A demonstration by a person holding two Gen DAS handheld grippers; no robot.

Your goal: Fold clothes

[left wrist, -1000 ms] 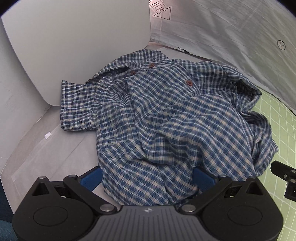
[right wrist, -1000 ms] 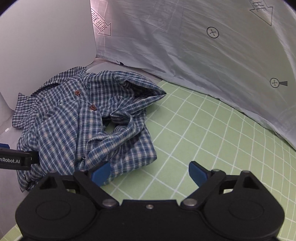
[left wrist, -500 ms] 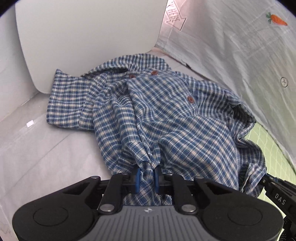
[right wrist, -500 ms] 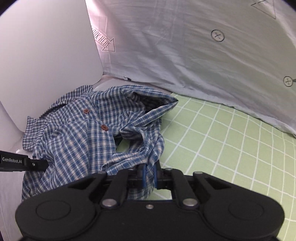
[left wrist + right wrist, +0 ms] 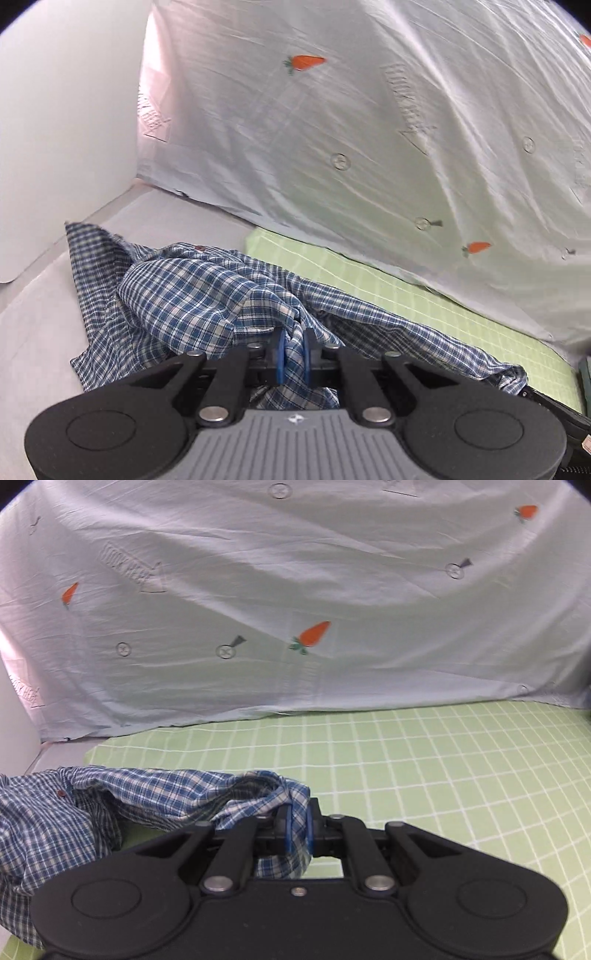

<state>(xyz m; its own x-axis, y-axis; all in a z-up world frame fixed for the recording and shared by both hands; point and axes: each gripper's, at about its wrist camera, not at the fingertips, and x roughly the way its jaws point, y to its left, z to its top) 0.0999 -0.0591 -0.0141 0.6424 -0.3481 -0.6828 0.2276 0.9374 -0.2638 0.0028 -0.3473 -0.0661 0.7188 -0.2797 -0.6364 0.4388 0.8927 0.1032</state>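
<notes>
Left gripper (image 5: 294, 352) is pinched tight on a bunched fold of the blue plaid shirt (image 5: 192, 295), blue pads squeezed w/ cloth between them. Right gripper (image 5: 298, 829) likewise clamped on another bunched bit of the same shirt (image 5: 48, 823). Shirt sags between the two, lifted at both pinch pts, rest trailing down to the left; in left wrist view its far edge lies on the grey surface (image 5: 33, 332), near the white board (image 5: 62, 110), and the right part stretches over the green grid mat (image 5: 424, 295). One brown button (image 5: 61, 794) shows in right wrist view. Behind it all hangs a pale sheet (image 5: 295, 590) w/ carrot prints (image 5: 312, 635), lower edge meeting the mat (image 5: 443, 760). Mat to the right of the shirt is bare.
</notes>
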